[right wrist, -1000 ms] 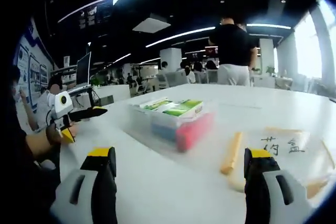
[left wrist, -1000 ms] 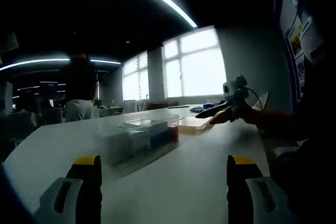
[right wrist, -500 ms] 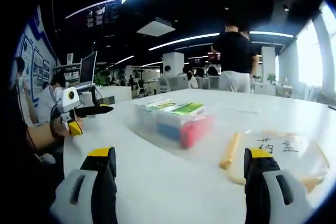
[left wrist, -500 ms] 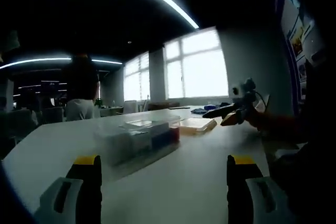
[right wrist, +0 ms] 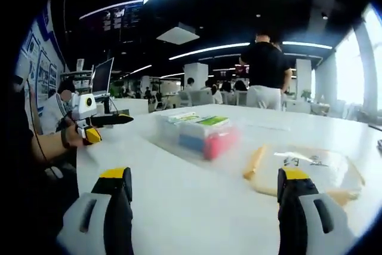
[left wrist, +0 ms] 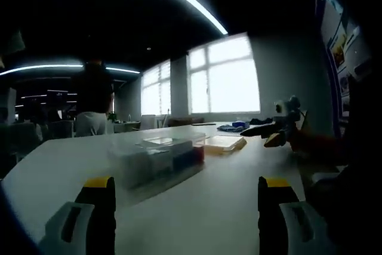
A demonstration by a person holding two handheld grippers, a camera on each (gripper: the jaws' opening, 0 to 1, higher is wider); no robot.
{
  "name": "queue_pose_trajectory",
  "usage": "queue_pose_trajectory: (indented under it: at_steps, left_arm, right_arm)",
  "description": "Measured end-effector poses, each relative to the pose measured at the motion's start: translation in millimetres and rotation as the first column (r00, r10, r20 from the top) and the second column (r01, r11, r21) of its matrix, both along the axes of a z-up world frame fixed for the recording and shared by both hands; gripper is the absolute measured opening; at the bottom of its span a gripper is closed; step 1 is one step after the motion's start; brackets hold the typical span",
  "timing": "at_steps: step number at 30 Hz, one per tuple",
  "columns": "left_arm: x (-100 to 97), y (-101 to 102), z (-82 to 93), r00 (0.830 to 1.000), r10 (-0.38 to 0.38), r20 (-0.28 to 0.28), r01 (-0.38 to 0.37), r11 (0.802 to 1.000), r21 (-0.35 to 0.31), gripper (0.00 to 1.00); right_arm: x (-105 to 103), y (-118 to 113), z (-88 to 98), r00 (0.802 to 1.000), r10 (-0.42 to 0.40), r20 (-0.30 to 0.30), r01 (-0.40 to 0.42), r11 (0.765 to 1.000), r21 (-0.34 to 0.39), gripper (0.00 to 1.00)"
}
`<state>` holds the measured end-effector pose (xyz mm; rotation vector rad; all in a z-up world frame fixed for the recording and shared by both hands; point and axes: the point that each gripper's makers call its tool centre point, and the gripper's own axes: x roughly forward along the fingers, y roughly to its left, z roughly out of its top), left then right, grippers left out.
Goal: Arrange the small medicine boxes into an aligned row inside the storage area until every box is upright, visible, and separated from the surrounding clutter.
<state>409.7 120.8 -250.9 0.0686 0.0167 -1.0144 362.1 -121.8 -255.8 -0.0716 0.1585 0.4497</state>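
White and broad, the desk point(right wrist: 179, 195) carries a clear plastic bin point(right wrist: 197, 138) near its middle, in which the small medicine boxes point(right wrist: 200, 122) are seen: green-and-white tops above blue and red sides, packed close together. In the left gripper view the same bin point(left wrist: 156, 160) is seen well ahead of the left gripper point(left wrist: 185, 213), whose yellow-tipped fingers point(left wrist: 98, 184) are held wide apart with nothing between them. The right gripper point(right wrist: 203, 207) is likewise held low over the desk, its fingers point(right wrist: 293, 177) spread and empty. Just right of the bin in the right gripper view, a shallow tray with an orange rim point(right wrist: 304, 168) lies flat, with dark characters marked inside it; their reading cannot be told. The tray point(left wrist: 222, 142) is seen beyond the bin in the left gripper view. A person in a dark top point(right wrist: 267, 70) stands at the far side of the desk.
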Motion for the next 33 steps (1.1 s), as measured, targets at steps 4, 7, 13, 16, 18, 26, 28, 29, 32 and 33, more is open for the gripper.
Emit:
queue_pose_trajectory:
  at_steps: [4,7,13,16,18,26,28,29,32,33]
  left_arm:
    - [0.1,0.1,0.1,1.000,-0.001,-0.001,0.001,1.000,-0.002,1.00]
    - [0.2,0.0,-0.2,1.000,-0.002,-0.002,0.002,1.000,-0.001,1.00]
    - [0.4,-0.4,-0.5,1.000,-0.002,-0.002,0.002,1.000,-0.001,1.00]
    - [0.4,-0.4,-0.7,1.000,-0.002,-0.002,0.002,1.000,0.000,1.00]
    - [0.2,-0.5,-0.7,1.000,-0.002,-0.003,0.002,1.000,0.001,1.00]
    - [-0.3,-0.9,-0.7,1.000,-0.004,-0.004,0.004,1.000,0.001,1.00]
    - [0.0,-0.8,-0.7,1.000,-0.003,-0.006,0.003,1.000,0.000,1.00]
    - [0.2,-0.6,-0.6,1.000,-0.002,-0.006,0.002,1.000,-0.001,1.00]
    - [0.4,-0.4,-0.6,1.000,-0.002,-0.007,0.002,1.000,-0.003,1.00]
    - [0.4,-0.3,-0.7,1.000,-0.001,-0.007,0.001,1.000,-0.002,1.00]
  right_arm:
    - [-7.2,-5.1,-0.4,1.000,-0.008,0.008,0.008,1.000,-0.008,1.00]
    - [-11.0,-9.6,0.1,1.000,-0.015,0.012,0.015,1.000,-0.016,1.00]
    - [-11.4,-17.3,0.7,0.999,-0.030,0.013,0.030,0.999,-0.014,1.00]
    - [-11.6,-18.7,1.5,0.999,-0.033,0.018,0.033,0.999,-0.023,1.00]
    - [-12.1,-20.1,1.5,0.999,-0.036,0.019,0.036,0.999,-0.029,1.00]
    - [-12.2,-25.3,0.1,0.999,-0.050,0.018,0.050,0.998,-0.033,1.00]
    - [-12.2,-25.3,0.0,0.999,-0.049,0.019,0.050,0.998,-0.037,1.00]
    - [-12.1,-25.5,-0.3,0.999,-0.050,0.018,0.050,0.998,-0.039,1.00]
    - [-11.3,-25.8,-2.2,0.999,-0.052,0.014,0.053,0.997,-0.050,1.00]
    - [-10.9,-25.9,-3.2,0.999,-0.053,0.011,0.053,0.997,-0.055,1.00]
